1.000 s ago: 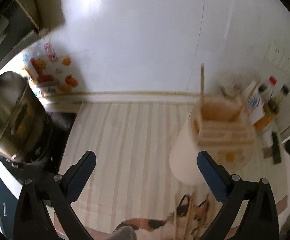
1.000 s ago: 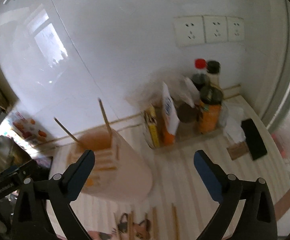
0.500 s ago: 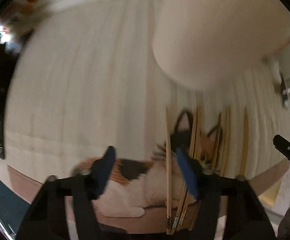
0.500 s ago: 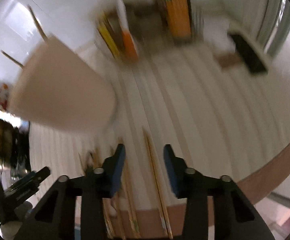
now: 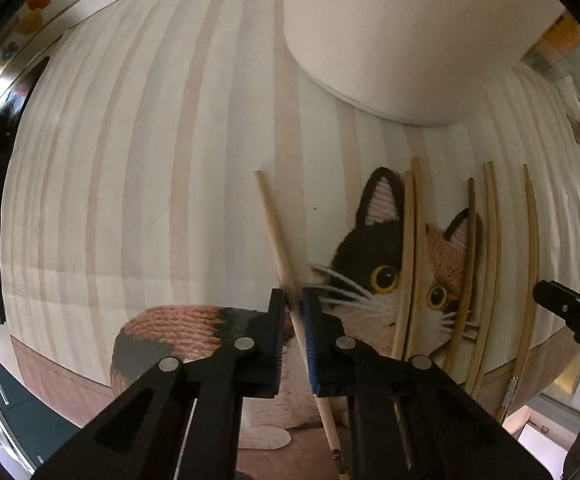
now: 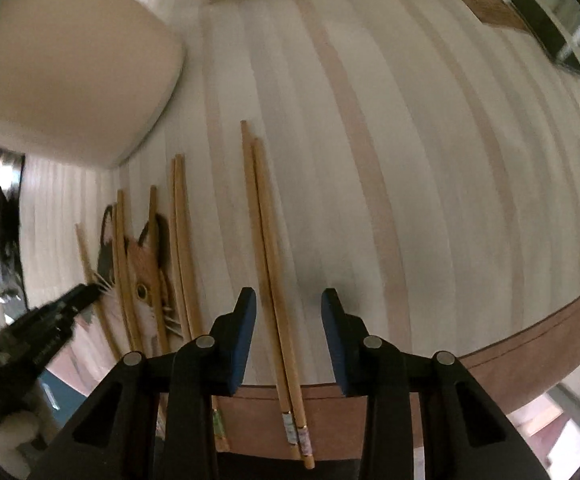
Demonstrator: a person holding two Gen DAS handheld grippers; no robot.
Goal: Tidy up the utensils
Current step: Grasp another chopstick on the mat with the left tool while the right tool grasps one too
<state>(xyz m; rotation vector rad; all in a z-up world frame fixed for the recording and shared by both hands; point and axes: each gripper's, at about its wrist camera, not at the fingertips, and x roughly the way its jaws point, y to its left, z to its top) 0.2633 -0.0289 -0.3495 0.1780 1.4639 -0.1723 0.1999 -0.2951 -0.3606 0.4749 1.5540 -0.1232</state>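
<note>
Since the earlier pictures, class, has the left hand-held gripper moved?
Yes. The left hand-held gripper has dropped from above the white holder down to the mat, its jaws closing on one chopstick.

Pale mat here, cream with faint beige stripes running lengthwise, and a brown border along its edge. Printed on it, a calico cat: black ear, orange cheek, white muzzle and whiskers, yellow eyes. Chopsticks are light tan wood, with patterned bands near their thick ends. The holder is plain cream. Grippers are black with blue pads. A black slab lies at the far corner.
</note>
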